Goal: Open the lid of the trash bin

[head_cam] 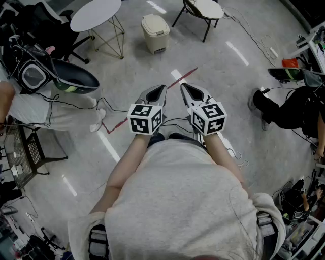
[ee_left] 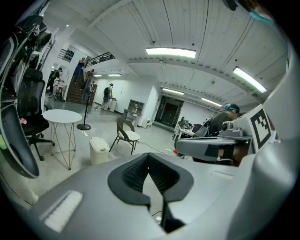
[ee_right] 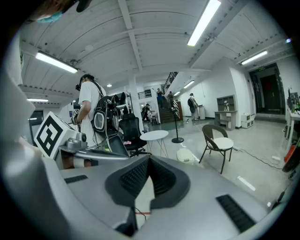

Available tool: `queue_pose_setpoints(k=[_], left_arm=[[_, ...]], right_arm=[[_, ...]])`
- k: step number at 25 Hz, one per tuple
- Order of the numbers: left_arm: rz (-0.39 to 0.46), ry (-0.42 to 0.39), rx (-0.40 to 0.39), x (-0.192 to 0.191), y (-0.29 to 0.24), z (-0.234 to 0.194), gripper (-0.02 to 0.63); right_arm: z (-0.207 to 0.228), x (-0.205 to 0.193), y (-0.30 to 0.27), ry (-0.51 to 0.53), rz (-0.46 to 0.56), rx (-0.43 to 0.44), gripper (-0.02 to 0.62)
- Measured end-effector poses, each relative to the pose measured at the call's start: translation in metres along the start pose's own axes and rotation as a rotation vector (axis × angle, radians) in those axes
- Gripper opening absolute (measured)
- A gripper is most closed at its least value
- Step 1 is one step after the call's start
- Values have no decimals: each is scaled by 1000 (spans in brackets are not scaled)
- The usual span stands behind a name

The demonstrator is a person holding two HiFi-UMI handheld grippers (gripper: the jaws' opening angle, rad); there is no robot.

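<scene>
At the far left of the head view a bystander (head_cam: 30, 104) wearing a backpack rig stands off to the side, well clear of my path. Beyond them is a round white table (head_cam: 96, 14), bare as far as I can see.

My left gripper (head_cam: 161, 88) is held out at about waist height, aimed forward over the floor (head_cam: 213, 61). In its own view the fingers (ee_left: 133, 176) are pressed together at the tips with nothing between them. I judge that this is a carrying pose, not a grasp.

The trash bin (head_cam: 155, 33) stands on the floor just right of the table, ahead of both grippers and well apart from them. Its lid (head_cam: 154, 21) is down. A red tape line (head_cam: 152, 99) crosses the floor between me and the bin.

My right gripper (head_cam: 184, 86) sits just beside the left one, level with it. Its fingers (ee_right: 133, 177) also meet at the tips and hold nothing.

Farther right there's a chair (head_cam: 203, 10), and a seated person (head_cam: 289, 109) in dark clothes at the edge.

I'd say the task hasn't begun. I must close the distance before either gripper can reach the lid's edge.
</scene>
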State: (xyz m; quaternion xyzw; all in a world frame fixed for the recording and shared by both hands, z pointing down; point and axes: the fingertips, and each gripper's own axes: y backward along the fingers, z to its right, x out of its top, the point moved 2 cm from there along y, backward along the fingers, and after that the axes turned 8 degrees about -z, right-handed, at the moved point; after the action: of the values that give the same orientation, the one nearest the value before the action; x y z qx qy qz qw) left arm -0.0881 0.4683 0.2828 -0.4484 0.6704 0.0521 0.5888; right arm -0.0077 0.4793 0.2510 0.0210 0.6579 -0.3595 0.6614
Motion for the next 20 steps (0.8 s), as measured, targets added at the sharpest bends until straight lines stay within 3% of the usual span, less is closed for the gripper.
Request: queue_pose_setpoints(k=[12,20], left_arm=[[14,27,20,-5,5,5,9],[84,54,-69,-2,2,33,9]], right_arm=[[1,-4,10,-10,9,5,-3],[7,-11,30,5,8,43,-3]])
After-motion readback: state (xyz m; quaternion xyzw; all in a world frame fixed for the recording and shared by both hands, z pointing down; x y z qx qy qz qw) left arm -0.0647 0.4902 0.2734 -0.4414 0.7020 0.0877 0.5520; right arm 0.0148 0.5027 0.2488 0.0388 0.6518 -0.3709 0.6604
